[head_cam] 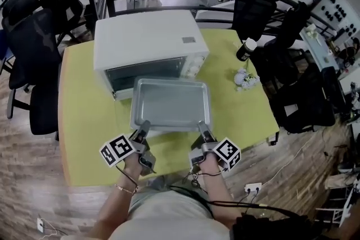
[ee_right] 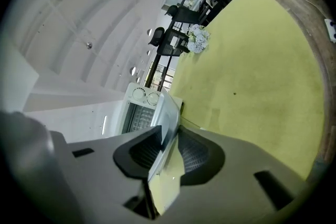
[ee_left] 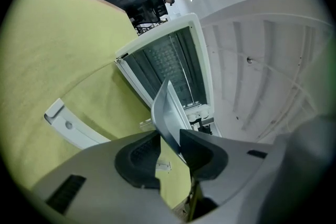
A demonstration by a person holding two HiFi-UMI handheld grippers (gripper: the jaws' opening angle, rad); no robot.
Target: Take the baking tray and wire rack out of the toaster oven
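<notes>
While both grippers grip its near rim, the baking tray (head_cam: 170, 104) sits level over the middle of the yellow-green table (head_cam: 84, 121), its far end at the mouth of the toaster oven (head_cam: 147, 42). It is a shallow rectangle of dull grey sheet metal with rounded corners and a flat, flared lip, and it is empty.

The left gripper (head_cam: 142, 131) pinches the near left corner of that lip. In its own view the black ribbed pads (ee_left: 137, 153) are nearly together, with only the thin metal edge (ee_left: 167, 113) between them. The right gripper (head_cam: 203, 133) holds the near right corner the same way, its narrow jaws pressed onto the lip (ee_right: 167, 118).

The boxy, smooth white oven stands at the table's far edge, nearer the far left corner. Its door hangs open, and the door's white handle bar (ee_left: 68, 126) lies low over the table. Two round knobs (ee_right: 144, 95) sit on its front panel. A fine grid (ee_left: 168, 60) shows inside the dark cavity, but I cannot tell whether it is the wire rack.

A dark bottle with a white cap (head_cam: 246, 49) stands near the far right corner, and a small white posy (head_cam: 246, 79) lies by the right edge.
</notes>
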